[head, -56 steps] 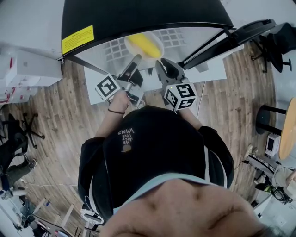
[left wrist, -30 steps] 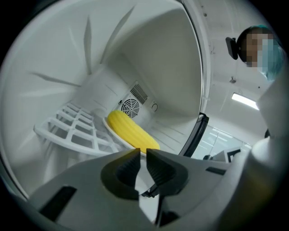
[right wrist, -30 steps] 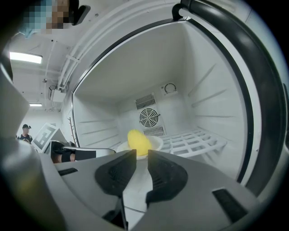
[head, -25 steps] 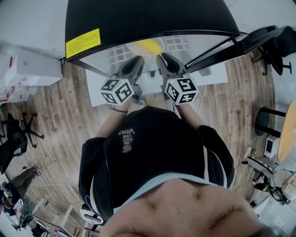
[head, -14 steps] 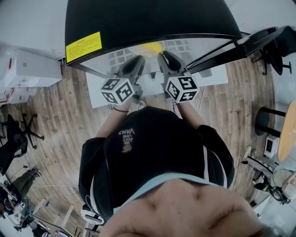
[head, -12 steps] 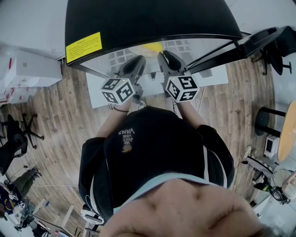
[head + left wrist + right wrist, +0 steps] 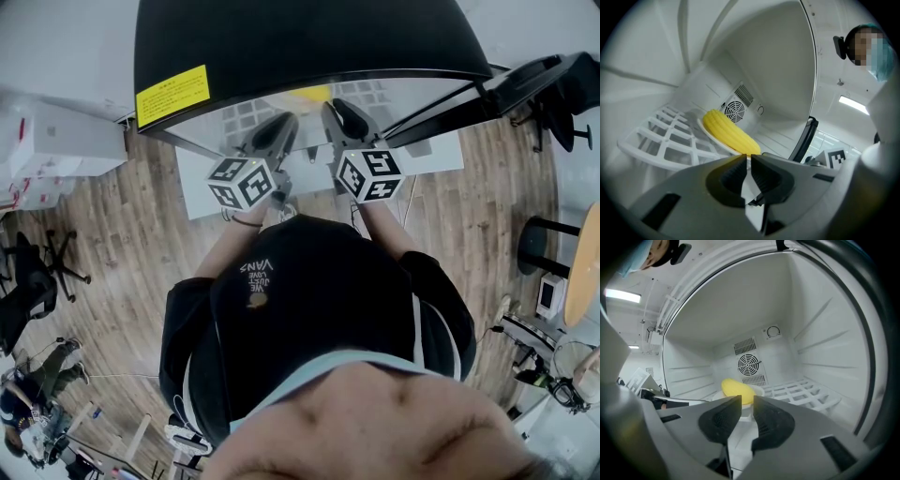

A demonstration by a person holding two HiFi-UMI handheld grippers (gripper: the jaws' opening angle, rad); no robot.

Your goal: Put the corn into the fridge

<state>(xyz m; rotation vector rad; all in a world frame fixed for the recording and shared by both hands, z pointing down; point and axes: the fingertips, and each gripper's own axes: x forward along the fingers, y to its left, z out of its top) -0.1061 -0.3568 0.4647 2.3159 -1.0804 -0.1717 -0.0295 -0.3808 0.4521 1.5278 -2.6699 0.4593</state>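
Since earlier, the corn (image 7: 729,135) was set deeper inside the fridge (image 7: 787,70). The left gripper (image 7: 749,164) was just being closed on nothing, and the right gripper (image 7: 747,401) was kept narrowly parted, empty.

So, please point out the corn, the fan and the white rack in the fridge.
corn (image 7: 730,135), left gripper view, middle of the cob.
fan (image 7: 749,365), right gripper view, centre of its round grille.
white rack (image 7: 667,160), left gripper view, its front rim.

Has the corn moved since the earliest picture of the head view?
Yes. The corn went deeper into the fridge: earlier it showed whole below the black top edge, now only a sliver shows there.
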